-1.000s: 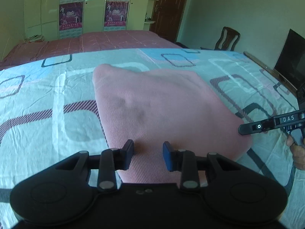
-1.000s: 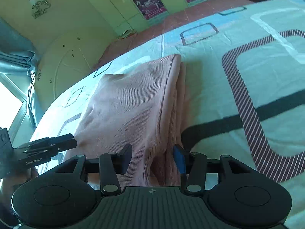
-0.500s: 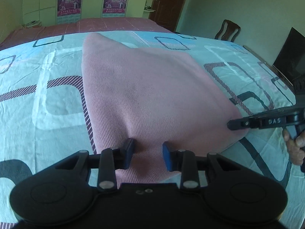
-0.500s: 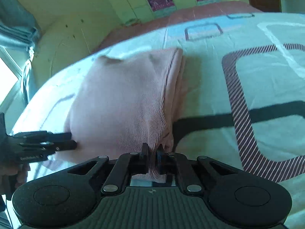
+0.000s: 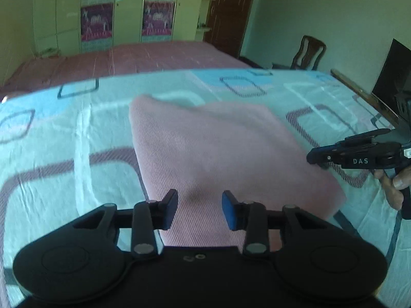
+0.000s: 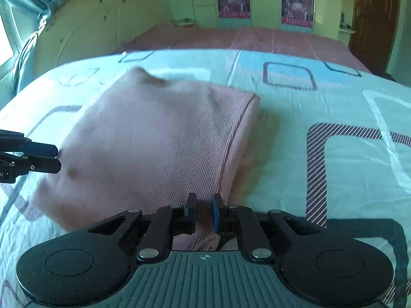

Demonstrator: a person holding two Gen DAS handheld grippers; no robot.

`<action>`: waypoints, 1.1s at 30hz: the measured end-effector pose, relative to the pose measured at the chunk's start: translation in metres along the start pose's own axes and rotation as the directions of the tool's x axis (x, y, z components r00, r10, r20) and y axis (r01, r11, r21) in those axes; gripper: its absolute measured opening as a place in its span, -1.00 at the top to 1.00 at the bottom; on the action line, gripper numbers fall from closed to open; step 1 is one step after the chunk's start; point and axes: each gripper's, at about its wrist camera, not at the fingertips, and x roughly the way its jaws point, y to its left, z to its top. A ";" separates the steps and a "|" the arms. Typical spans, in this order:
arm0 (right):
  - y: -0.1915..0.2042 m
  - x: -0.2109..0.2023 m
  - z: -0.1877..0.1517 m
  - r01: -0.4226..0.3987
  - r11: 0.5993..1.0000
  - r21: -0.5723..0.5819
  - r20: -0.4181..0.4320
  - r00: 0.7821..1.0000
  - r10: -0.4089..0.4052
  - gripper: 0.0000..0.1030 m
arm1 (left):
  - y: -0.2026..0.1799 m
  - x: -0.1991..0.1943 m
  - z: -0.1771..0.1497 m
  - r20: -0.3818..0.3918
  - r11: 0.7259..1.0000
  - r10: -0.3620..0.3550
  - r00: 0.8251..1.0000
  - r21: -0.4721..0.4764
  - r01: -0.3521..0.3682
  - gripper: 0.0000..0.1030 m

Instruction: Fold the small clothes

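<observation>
Pink garment (image 5: pixel 221 159) lies folded on our patterned bedsheet (image 5: pixel 64 138). Our right gripper (image 6: pixel 203 211) pinches its near edge; our left gripper (image 5: pixel 199 209), jaws just widened, straddles its other side, pads apart.

a: any writing you can make out?

b: "das" in pale letters on the side of the right gripper (image 5: pixel 312 157), seen from the left wrist view.

a: and the other gripper?

b: the left gripper (image 6: pixel 57 157) shows a fragment like "ai" at the frame edge, cut off.

a: the posters (image 6: pixel 232 1) on the wardrobe?

b: they carry a line of print, too small to read.
</observation>
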 end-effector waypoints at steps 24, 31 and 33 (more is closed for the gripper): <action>0.005 0.124 0.081 0.123 0.992 -0.018 -0.028 0.992 -0.123 0.80 | 0.034 0.153 0.082 -0.099 0.999 0.052 0.994 -0.011 -0.053 0.25; 0.009 0.107 0.093 0.102 0.995 0.008 0.018 0.995 -0.102 0.79 | 0.028 0.107 0.073 -0.019 0.998 0.041 0.999 -0.057 -0.042 0.27; 0.011 0.091 0.090 0.077 0.997 0.030 0.045 0.996 -0.079 0.75 | 0.022 0.085 0.059 0.009 0.996 0.052 0.999 -0.068 -0.052 0.21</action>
